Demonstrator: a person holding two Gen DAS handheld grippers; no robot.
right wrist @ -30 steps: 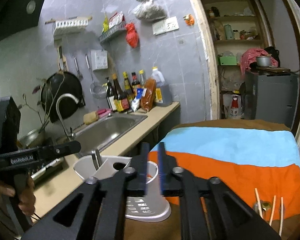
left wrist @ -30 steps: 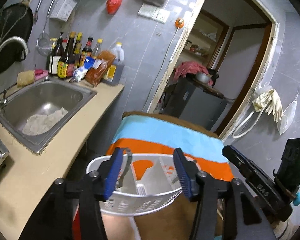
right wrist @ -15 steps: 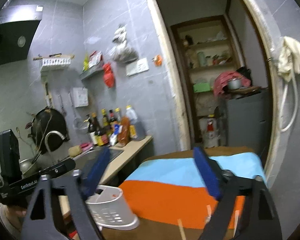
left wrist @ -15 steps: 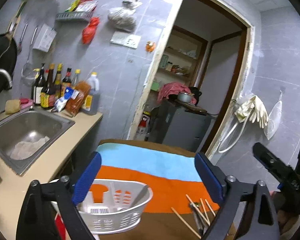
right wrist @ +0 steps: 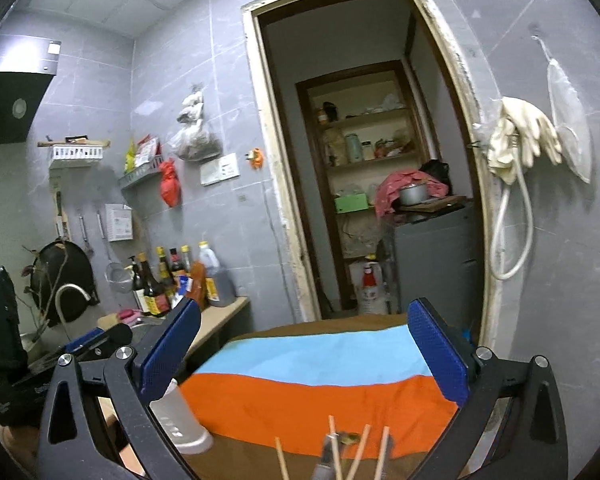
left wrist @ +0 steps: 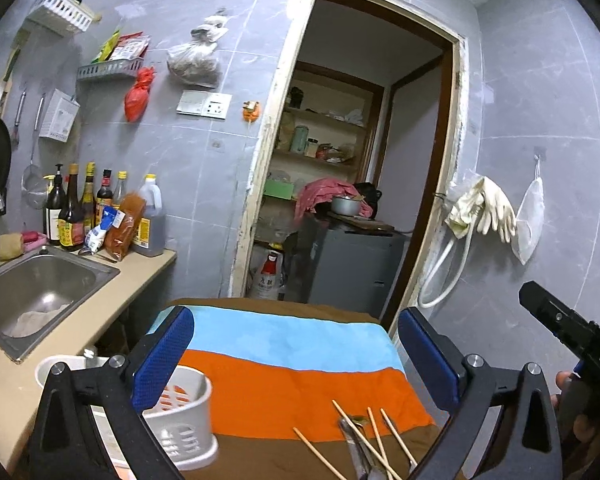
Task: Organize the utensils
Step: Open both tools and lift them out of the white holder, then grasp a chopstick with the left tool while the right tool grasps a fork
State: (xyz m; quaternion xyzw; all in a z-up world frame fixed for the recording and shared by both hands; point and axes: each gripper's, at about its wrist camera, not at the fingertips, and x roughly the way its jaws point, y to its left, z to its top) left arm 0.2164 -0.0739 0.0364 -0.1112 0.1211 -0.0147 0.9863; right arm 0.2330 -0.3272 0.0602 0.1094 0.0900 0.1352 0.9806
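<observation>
On the near right of the striped cloth (left wrist: 296,364), several chopsticks (left wrist: 364,436) and a metal utensil (left wrist: 356,456) lie loose, well apart from the white utensil holder (left wrist: 180,412) at near left. Both the left gripper (left wrist: 300,352) and the right gripper (right wrist: 304,344) have just been opening and now gape wide, nothing between their jaws. A second ago both sat close over the holder; now they have drawn back, probably ready for another pick.
</observation>
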